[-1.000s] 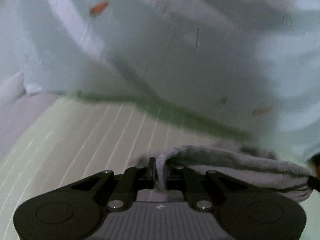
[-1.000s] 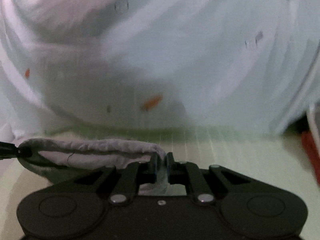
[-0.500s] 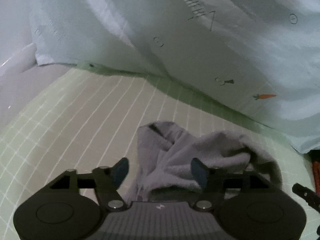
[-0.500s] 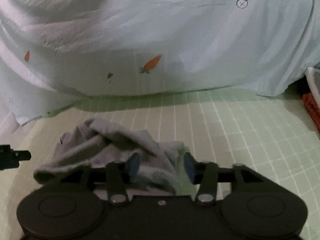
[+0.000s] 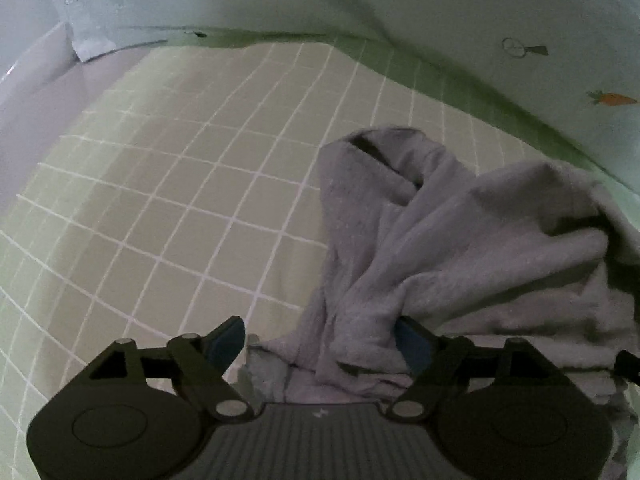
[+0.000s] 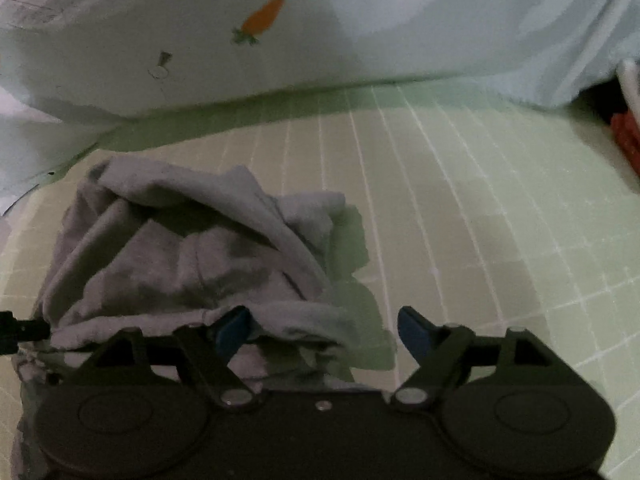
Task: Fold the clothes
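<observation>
A crumpled grey garment (image 5: 460, 240) lies in a heap on the green gridded mat (image 5: 180, 200). My left gripper (image 5: 320, 340) is open, its fingers either side of the garment's near edge, holding nothing. In the right wrist view the same grey garment (image 6: 192, 248) lies left of centre on the mat (image 6: 460, 200). My right gripper (image 6: 324, 334) is open just above the garment's near right edge, and empty. The tip of the left gripper shows at the far left edge of that view.
A pale blue sheet with carrot prints (image 6: 320, 20) hangs along the back of the mat and also shows in the left wrist view (image 5: 520, 20). A red and white object (image 6: 626, 128) sits at the far right edge. A pale surface (image 5: 48, 80) borders the mat on the left.
Both grippers were shut on the stretched grey garment one second ago; they opened and let it drop in a heap on the mat. Both cameras have since drawn back and tilted down.
</observation>
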Available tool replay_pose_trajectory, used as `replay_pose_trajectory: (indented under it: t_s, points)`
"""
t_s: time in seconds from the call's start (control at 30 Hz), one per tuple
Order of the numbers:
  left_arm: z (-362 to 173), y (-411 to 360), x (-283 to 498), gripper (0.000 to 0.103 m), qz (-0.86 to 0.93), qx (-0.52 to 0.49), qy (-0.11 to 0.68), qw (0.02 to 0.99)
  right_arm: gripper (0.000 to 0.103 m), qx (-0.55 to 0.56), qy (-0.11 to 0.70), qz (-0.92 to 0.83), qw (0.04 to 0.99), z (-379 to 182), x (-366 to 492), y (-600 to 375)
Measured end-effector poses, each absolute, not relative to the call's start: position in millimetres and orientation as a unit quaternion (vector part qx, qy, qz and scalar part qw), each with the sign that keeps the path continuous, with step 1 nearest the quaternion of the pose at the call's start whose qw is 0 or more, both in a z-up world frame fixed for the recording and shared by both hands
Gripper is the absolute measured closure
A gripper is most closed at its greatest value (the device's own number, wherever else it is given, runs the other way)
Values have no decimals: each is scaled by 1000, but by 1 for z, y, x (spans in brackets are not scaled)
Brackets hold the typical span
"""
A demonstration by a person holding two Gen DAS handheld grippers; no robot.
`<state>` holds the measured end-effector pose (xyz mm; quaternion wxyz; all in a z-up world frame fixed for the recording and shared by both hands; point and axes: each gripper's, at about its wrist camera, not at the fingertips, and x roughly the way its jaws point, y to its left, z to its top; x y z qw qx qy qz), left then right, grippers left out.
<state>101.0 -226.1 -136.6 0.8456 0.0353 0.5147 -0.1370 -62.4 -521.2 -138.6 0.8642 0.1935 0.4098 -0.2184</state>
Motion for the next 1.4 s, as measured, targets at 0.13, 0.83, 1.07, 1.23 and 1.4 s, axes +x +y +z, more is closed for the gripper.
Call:
replay_pose_trajectory:
  t_s: [0.13,0.83,1.07,1.23,1.4]
  points:
    - [-128,-224,105,19,-138,28,523,841,20,192,405,-218,867,-138,-59,-522]
    - [-124,-131,-27,18,-139,56,564,812,0,205,392,-246,862,-122,-210,-462]
    - [-137,-107,-49,18,-151,29,581,799,0,198,430,-235,849,-143,-244,-438]
    - [-144,-95,-61,19,-164,9,592,789,0,207,443,-245,837,-153,-262,-434]
    - [-145,-97,-69,21,-186,5,597,781,2,199,466,-225,832,-157,-262,-424]
